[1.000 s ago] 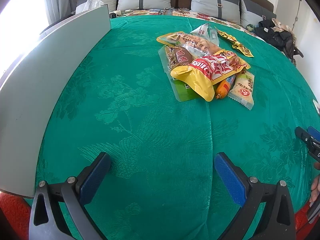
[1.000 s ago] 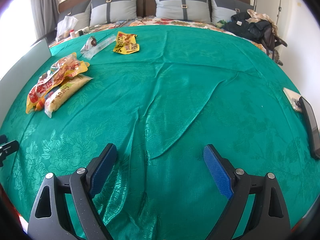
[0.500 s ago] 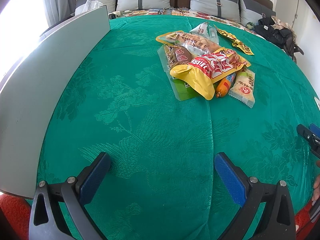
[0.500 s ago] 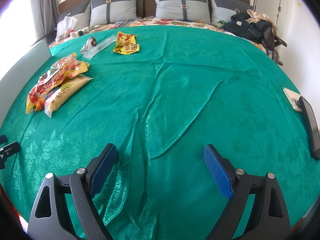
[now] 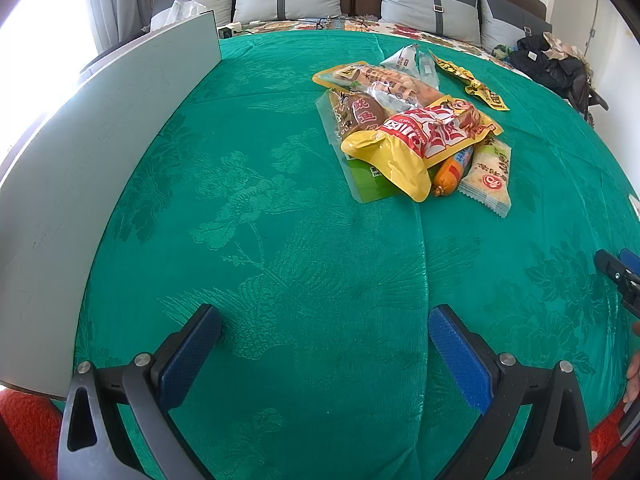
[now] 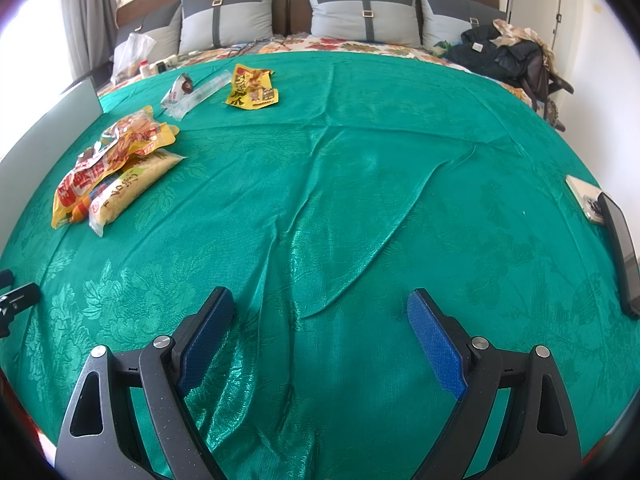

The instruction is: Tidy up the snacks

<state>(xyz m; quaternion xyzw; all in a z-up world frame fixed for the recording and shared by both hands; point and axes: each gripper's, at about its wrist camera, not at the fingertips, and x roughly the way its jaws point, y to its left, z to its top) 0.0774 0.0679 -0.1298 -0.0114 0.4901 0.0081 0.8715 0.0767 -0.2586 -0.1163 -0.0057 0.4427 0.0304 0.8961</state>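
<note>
A pile of snack packets lies on the green cloth. On top is a yellow and red bag, with a brown packet, an orange sausage and a pale cracker pack around it. The pile also shows at the left of the right wrist view. A yellow packet and a clear packet lie further back. My left gripper is open and empty, well short of the pile. My right gripper is open and empty over bare cloth.
A grey board stands along the left edge of the cloth. A phone and a dark flat device lie at the right edge. Pillows and dark clothes are at the back.
The left wrist view has edged slightly toward the snack pile. The right gripper has not moved. Both stay open.
</note>
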